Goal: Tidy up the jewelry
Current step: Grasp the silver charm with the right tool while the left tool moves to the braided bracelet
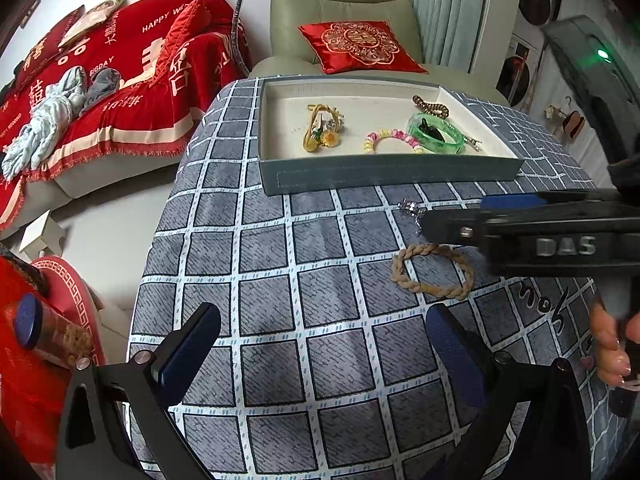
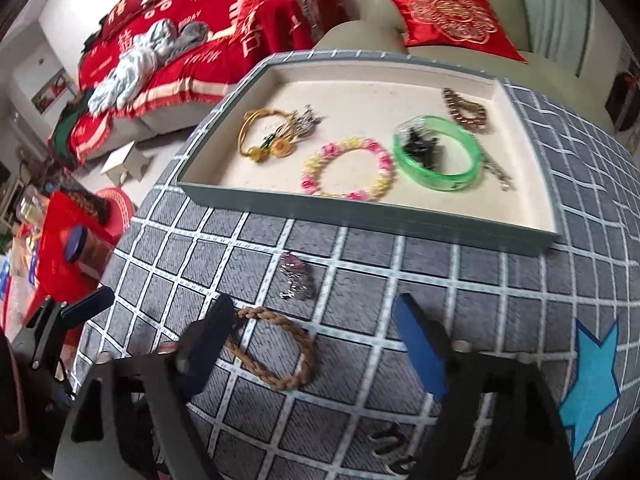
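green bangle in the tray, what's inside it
A small black piece lies inside the green bangle, on the tray floor. Part of it is hidden behind the bangle's near wall; I can't tell what it is.

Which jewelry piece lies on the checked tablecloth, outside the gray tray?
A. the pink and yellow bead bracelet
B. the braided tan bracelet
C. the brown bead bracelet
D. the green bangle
B: the braided tan bracelet lies on the checked tablecloth in front of the gray tray, while the green bangle, the pink and yellow bead bracelet and the brown bead bracelet all rest inside the tray.
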The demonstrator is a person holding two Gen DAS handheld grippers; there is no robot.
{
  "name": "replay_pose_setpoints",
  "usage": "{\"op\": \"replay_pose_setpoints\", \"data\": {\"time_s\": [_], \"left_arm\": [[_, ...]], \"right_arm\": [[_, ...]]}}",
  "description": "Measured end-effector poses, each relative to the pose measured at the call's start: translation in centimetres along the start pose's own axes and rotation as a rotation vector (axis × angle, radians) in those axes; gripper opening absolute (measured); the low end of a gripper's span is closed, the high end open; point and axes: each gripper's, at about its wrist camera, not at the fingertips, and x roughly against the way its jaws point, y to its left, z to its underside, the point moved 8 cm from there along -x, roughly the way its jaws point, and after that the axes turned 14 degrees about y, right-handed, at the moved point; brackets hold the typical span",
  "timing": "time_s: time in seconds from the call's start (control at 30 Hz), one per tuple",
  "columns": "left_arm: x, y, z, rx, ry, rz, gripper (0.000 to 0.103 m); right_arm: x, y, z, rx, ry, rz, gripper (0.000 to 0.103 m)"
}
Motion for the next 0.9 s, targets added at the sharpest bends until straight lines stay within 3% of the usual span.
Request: {"op": "replay_pose_setpoints", "data": {"time_s": [0.23,0.33,0.4,0.43,0.9], "left_arm": [[-0.7,0.2,0.0,-0.003,0.014,0.004,0.103],[-0.9,0.0,-0.3,-0.005,0.017,0.012,0.103],[-1.0,-0.3,-0.5,-0.013,0.016,0.017,0.103],[-1.0,-0.5,-0.6,-0.019,0.015,0.017,0.103],[-2.5,-2.6,-2.0,-0.079,0.043,0.054,0.102]], "right_arm": [[-1.7,0.7,-1.1,0.025,0.021,0.015,0.05],[-1.8,1.0,-1.3,0.048,0.021,0.035,0.037],[-1.9,1.1,-1.4,0.064,0.02,0.06,0.019],[-1.9,1.1,-1.3,0.074,0.018,0.079,0.016],[-0.5,-1.4,-1.2,-0.013,-0.017,0.041,0.016]]}}
